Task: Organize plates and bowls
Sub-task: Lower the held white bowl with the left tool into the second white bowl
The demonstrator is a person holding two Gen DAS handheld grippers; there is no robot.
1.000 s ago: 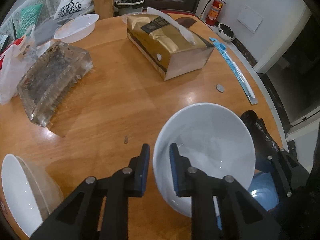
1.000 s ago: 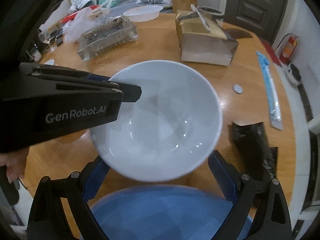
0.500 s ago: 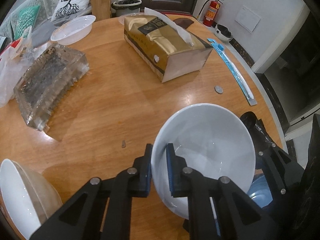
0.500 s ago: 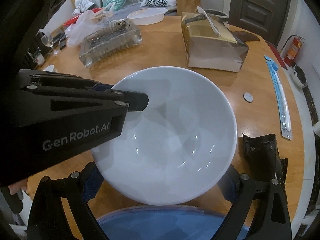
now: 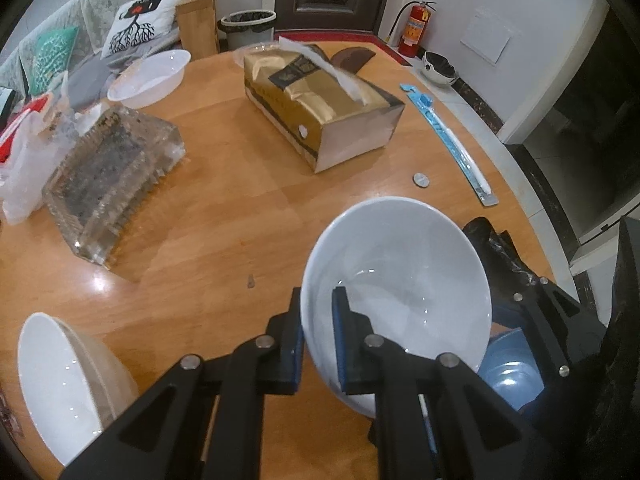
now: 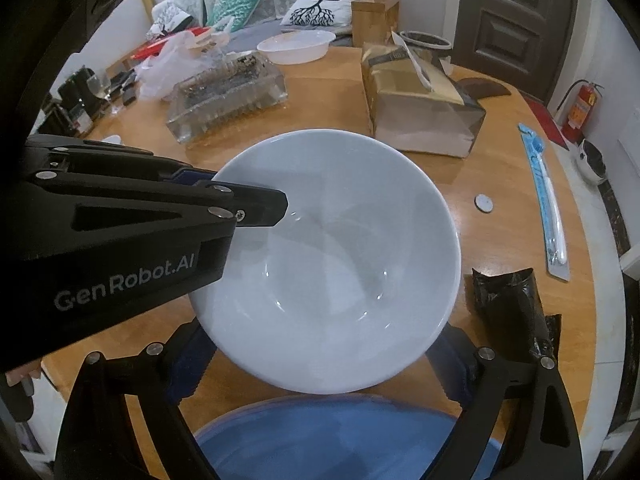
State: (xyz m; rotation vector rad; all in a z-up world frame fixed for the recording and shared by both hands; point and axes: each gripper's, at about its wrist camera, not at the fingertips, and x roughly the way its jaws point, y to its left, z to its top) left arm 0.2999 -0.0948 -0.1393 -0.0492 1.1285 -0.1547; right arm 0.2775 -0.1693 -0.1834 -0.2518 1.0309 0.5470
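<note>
My left gripper (image 5: 316, 336) is shut on the rim of a white bowl (image 5: 404, 292) and holds it tilted above the round wooden table (image 5: 224, 208). In the right wrist view the same white bowl (image 6: 332, 264) fills the middle, with the left gripper's fingers (image 6: 256, 208) pinching its left rim. My right gripper (image 6: 316, 364) is open, its fingers on either side below the bowl, above a blue plate (image 6: 340, 440). The blue plate also shows in the left wrist view (image 5: 508, 380). Another white bowl (image 5: 60, 380) sits at the near left.
A gold tissue box (image 5: 320, 108), a glass tray (image 5: 112, 176), a white plastic basin (image 5: 152, 80), a toothbrush pack (image 5: 448, 140), a coin (image 5: 421, 180) and a black bag (image 6: 516, 312) lie on the table. Plastic bags (image 5: 24, 148) sit at the left edge.
The left gripper has closed onto the white bowl's rim and lifted it slightly. The right gripper stays open under it.
</note>
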